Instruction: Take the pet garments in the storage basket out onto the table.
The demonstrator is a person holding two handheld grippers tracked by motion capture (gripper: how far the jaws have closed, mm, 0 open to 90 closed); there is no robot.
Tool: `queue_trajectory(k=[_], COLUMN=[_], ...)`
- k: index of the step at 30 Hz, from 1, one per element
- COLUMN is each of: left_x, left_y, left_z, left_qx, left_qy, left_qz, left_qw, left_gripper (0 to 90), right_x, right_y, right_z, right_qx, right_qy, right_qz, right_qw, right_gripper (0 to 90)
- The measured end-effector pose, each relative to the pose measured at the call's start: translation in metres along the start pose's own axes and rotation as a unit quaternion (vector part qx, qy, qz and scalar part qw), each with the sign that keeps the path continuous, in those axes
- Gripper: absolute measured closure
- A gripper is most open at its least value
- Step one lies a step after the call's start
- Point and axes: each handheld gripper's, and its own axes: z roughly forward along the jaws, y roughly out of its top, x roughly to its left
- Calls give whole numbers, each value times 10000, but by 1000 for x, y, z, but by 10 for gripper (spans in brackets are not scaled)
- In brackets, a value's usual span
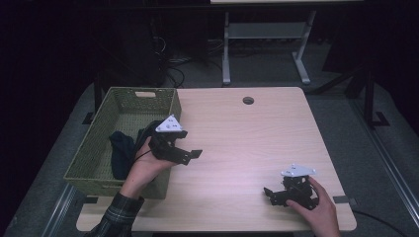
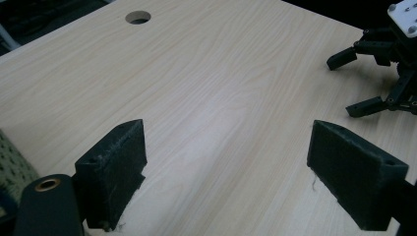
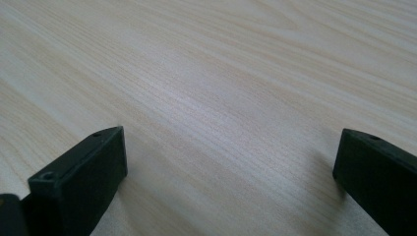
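Observation:
A green woven basket [image 1: 94, 148] stands on the left part of the light wooden table [image 1: 247, 133], with a dark cloth [image 1: 121, 148] lying inside it. My left gripper [image 1: 192, 157] hovers at the basket's right wall, jaws pointing right over the tabletop. In the left gripper view it [image 2: 228, 132] is open, with nothing between its jaws. My right gripper [image 1: 269, 196] rests low near the table's front right, pointing left. In the right gripper view it [image 3: 233, 133] stands wide open over bare wood. The right gripper [image 2: 383, 64] also appears far off in the left gripper view.
A round cable hole [image 1: 248, 100] [image 2: 137, 17] sits near the table's far edge. Beyond the table stands a white desk frame [image 1: 226, 54] with cables on the dark floor. The basket's corner [image 2: 10, 167] shows at the left gripper view's lower left.

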Motion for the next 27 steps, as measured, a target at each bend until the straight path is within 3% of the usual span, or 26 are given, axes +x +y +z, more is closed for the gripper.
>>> queue_trajectory(k=[27], left_x=[41], left_y=[-19], left_z=[-50], left_qx=[45], left_qy=[504], left_qz=[-291], left_qw=[9983], left_gripper=[143], right_x=[0], right_y=[0], right_z=[0], right_qx=[4], right_qy=[4], right_qz=[15], right_qw=[10000], right_gripper=[0])
